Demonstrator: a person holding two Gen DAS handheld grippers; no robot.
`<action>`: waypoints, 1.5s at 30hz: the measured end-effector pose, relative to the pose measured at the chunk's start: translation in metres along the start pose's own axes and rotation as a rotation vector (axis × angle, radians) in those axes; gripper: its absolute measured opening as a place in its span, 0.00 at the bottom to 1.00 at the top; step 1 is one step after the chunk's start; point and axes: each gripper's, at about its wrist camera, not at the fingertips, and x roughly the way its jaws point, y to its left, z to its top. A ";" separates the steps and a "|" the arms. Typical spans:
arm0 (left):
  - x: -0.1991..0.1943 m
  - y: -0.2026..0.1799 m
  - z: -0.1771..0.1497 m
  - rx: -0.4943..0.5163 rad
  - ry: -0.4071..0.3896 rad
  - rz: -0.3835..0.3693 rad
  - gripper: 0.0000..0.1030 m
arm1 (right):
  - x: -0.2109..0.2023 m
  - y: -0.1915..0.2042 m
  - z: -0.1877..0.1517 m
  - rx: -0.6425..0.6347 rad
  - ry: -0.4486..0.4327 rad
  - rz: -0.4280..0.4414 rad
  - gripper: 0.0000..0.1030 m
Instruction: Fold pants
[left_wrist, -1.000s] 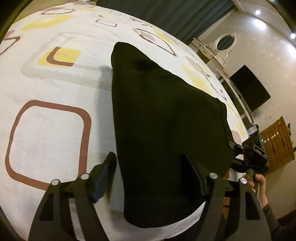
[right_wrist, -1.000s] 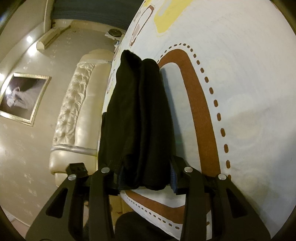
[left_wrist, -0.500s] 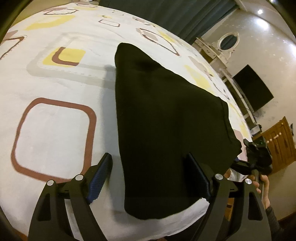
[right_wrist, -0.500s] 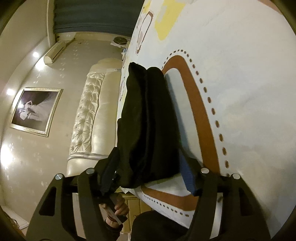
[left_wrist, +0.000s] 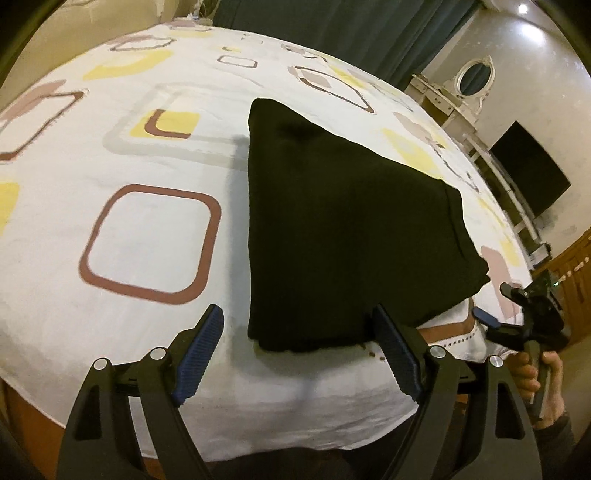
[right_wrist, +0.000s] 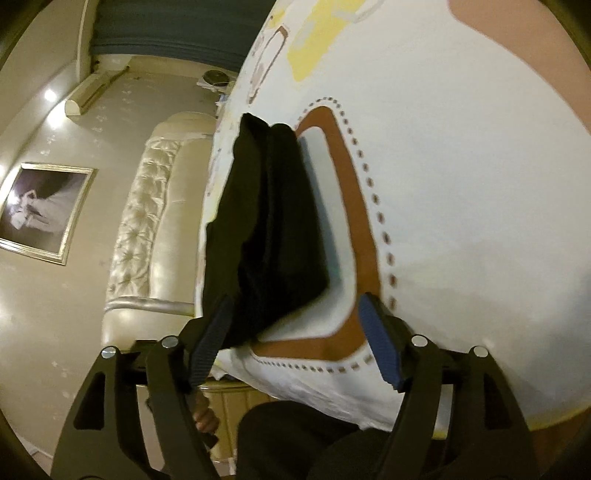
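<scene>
We saw the pants (left_wrist: 343, 236) lying folded into a compact black bundle on the bed (left_wrist: 110, 229), near its near edge and right of a brown rounded-square print (left_wrist: 147, 243) on the white cover. No container showed in either view; the bed alone carried the bundle.

From the left wrist view, our left hand-held gripper (left_wrist: 303, 350) hung just off the near edge with its jaws spread wide, released and grasping nothing. Its left blue pad (left_wrist: 199, 354) sat clear of the fabric, while the right pad overlapped the near right corner of the bundle in the picture; we could not tell whether it touched.

Further right in that view, our right hand-held gripper (left_wrist: 532, 317) was held in a hand (left_wrist: 543, 380) beyond the bundle's right corner.

From the right wrist view, that gripper (right_wrist: 295, 332) was also released, jaws wide apart. The pants (right_wrist: 266, 229) lay between them and nearer the left finger, showing stacked layers at the folded edge, beside a brown dotted border (right_wrist: 354, 206). A tufted headboard (right_wrist: 147, 221) stood far left.
</scene>
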 end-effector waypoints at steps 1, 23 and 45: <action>-0.002 -0.004 -0.001 0.013 -0.003 0.019 0.79 | -0.001 0.002 -0.002 -0.004 -0.006 -0.023 0.73; -0.055 -0.047 -0.034 0.045 -0.167 0.275 0.79 | 0.002 0.107 -0.074 -0.533 -0.232 -0.578 0.84; -0.054 -0.077 -0.045 0.156 -0.215 0.317 0.79 | 0.022 0.119 -0.096 -0.666 -0.246 -0.647 0.88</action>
